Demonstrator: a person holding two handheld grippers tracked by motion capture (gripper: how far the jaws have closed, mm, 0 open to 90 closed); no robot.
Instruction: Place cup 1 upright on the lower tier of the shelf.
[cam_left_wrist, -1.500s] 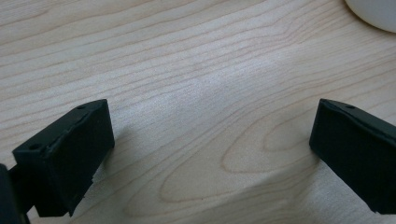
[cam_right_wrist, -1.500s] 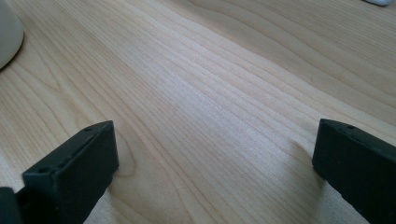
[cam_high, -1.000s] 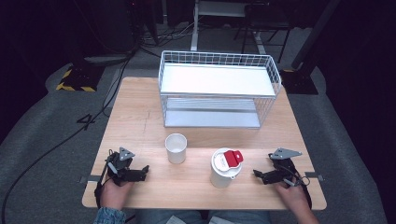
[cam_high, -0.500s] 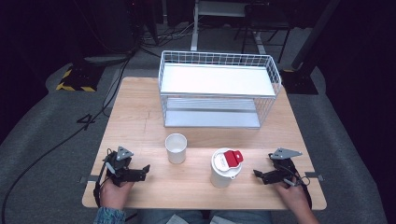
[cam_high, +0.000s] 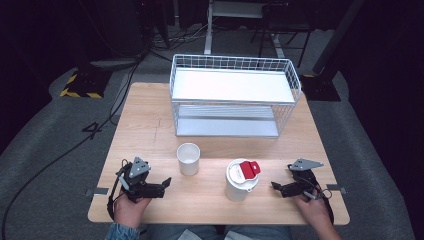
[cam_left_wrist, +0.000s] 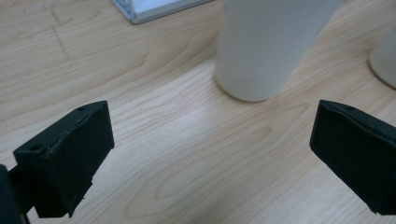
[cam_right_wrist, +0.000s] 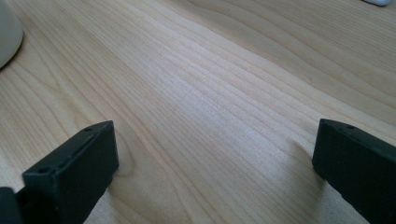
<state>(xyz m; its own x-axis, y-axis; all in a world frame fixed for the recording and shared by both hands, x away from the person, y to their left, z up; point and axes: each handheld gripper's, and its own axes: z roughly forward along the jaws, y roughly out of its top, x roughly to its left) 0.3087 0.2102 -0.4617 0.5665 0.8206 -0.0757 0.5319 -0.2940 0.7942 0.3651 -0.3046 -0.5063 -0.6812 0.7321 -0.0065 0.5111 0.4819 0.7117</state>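
Your left gripper (cam_high: 162, 184): fingers spread, aimed at white cup (cam_high: 188, 158). Your right gripper (cam_high: 276, 187): fingers spread, empty, facing lidded tumbler (cam_high: 240, 179) for grasp.

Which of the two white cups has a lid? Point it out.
The taller cup near the right tool, capped by a red-tabbed lid; the smaller cup is open.

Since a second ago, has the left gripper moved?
No. The left gripper sits at the same spot, left of and nearer the person than the open white cup, jaws open.
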